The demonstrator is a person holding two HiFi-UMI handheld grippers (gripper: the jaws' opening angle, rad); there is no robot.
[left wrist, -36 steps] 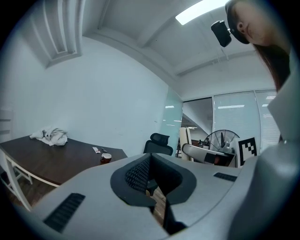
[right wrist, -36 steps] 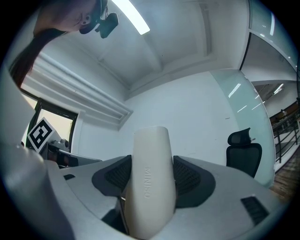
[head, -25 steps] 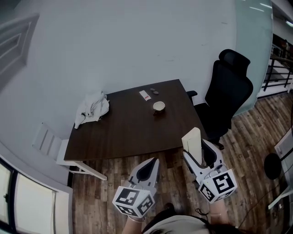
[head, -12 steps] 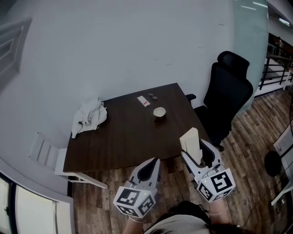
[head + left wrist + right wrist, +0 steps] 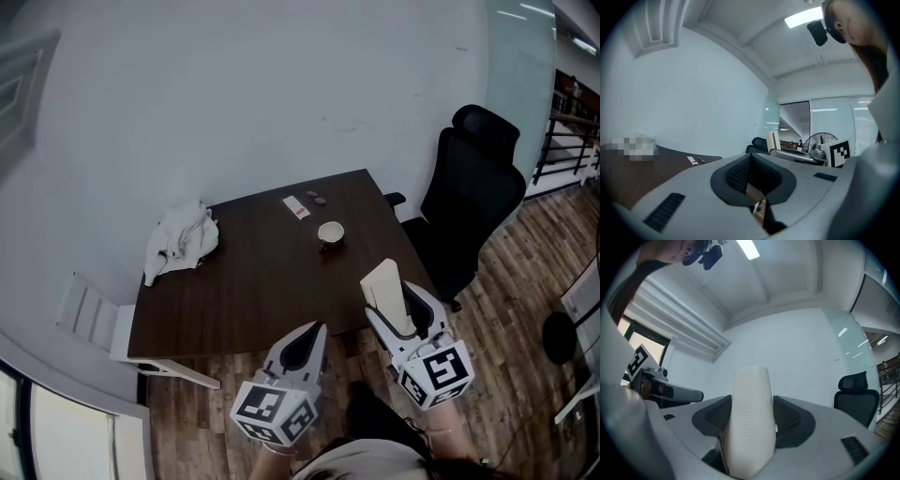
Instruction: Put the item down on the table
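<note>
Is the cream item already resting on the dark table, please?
No, the cream item is clamped in the right gripper, held up short of the table.

- The item (image 5: 749,418) in your right gripper (image 5: 398,305): plain cream-white.
- Your right gripper: light grey shell, black mesh-textured pads (image 5: 787,420).
- Your left gripper (image 5: 307,339): same light grey, with black pads.
- Marker cubes (image 5: 436,373): white, with black square markers.
- Table (image 5: 253,281): dark brown woodgrain.
- Cloth (image 5: 181,239): white with grey folds.
- Cup (image 5: 330,232): cream.
- Chair (image 5: 473,197): black.
- Floor (image 5: 525,272): brown planks in mixed tones.
- Wall (image 5: 244,103): pale blue-grey.
</note>
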